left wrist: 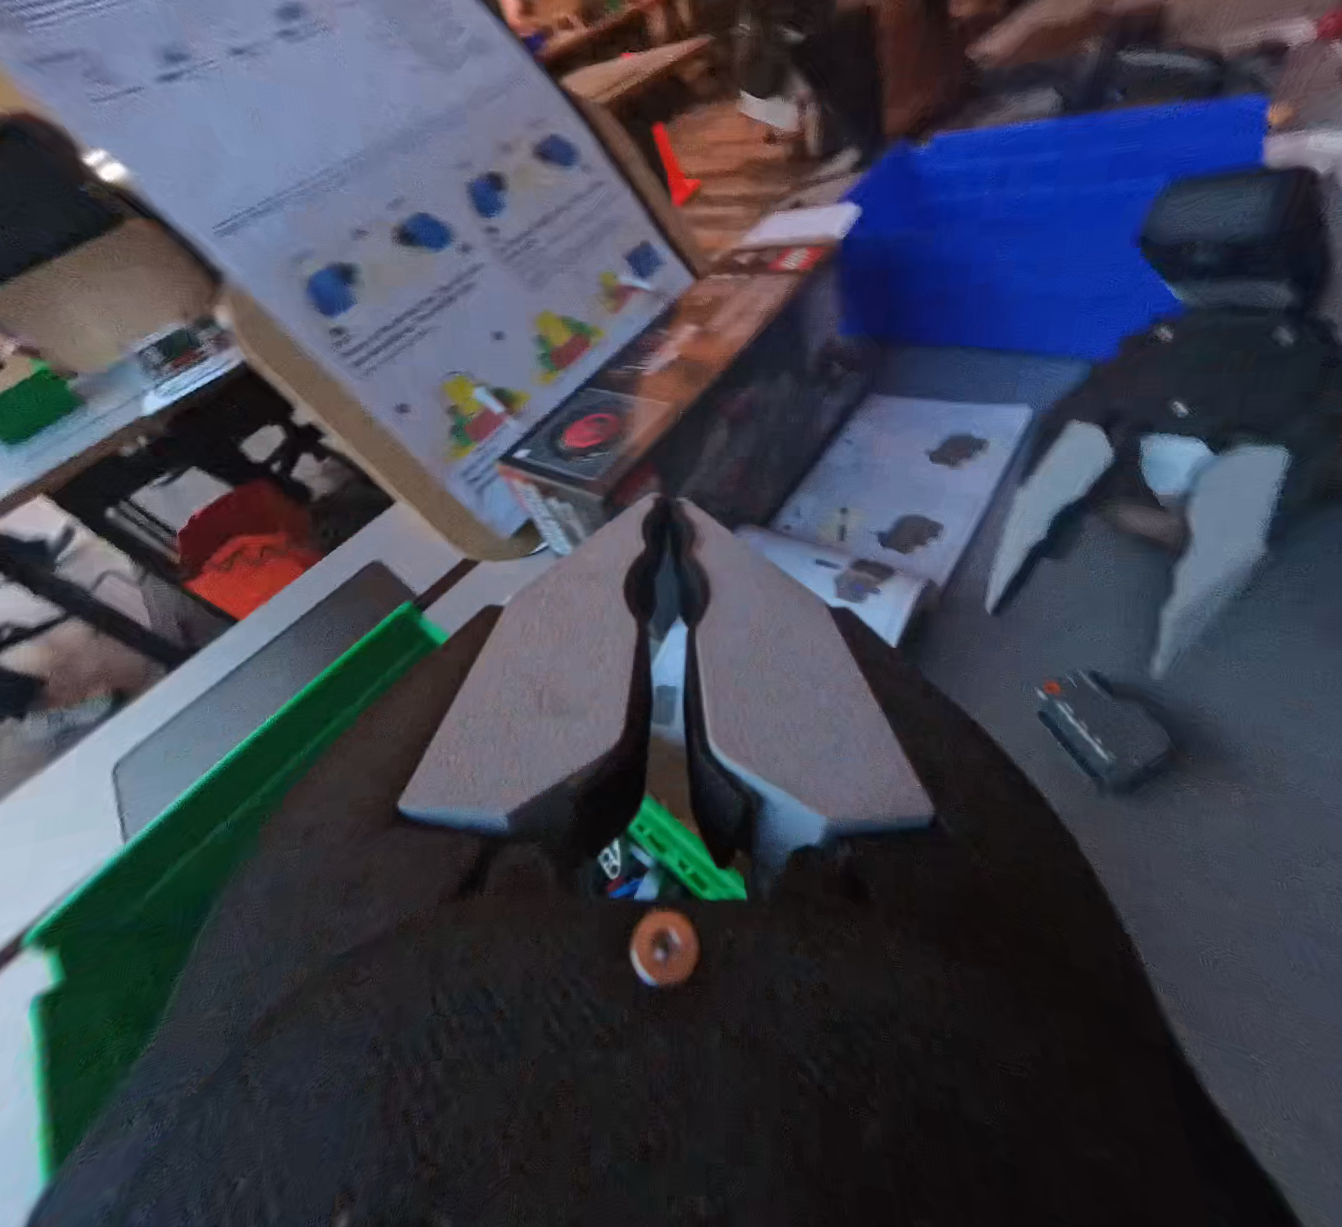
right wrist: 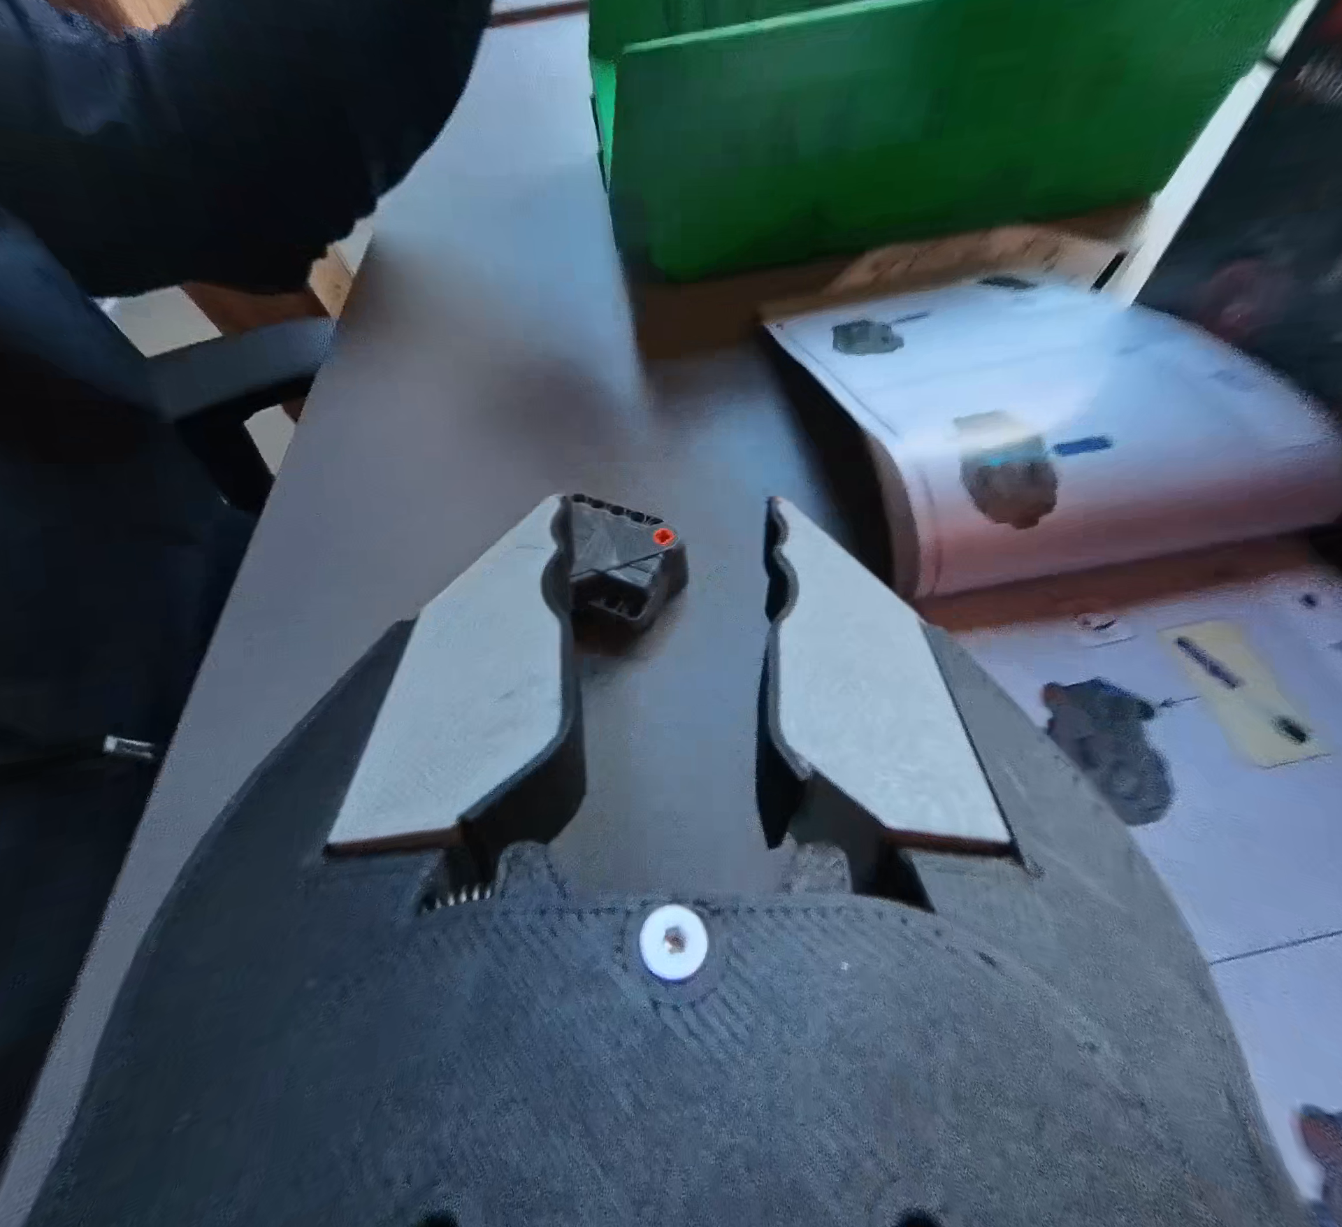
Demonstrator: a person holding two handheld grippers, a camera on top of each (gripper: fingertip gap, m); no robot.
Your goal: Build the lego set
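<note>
A small black lego assembly [right wrist: 617, 564] with a red piece on top lies on the dark table [right wrist: 465, 335]. My right gripper [right wrist: 664, 516] is open just above it, and the assembly sits beside its left finger [right wrist: 479, 684]. In the left wrist view the assembly [left wrist: 1104, 727] lies below the right gripper [left wrist: 1089, 582]. My left gripper [left wrist: 664, 511] is shut, tips touching, with nothing visible between them. It hovers over a green bin [left wrist: 218, 807] with loose pieces [left wrist: 632, 872] seen through the finger gap.
An open instruction booklet [right wrist: 1053, 408] lies right of the assembly, also seen in the left wrist view [left wrist: 900, 466]. The green bin [right wrist: 908, 102] stands behind. A printed sheet on a board [left wrist: 327, 175], a black lego box [left wrist: 581, 444] and a blue bin [left wrist: 1053, 226] stand beyond. A person's dark sleeve [right wrist: 218, 66] is at left.
</note>
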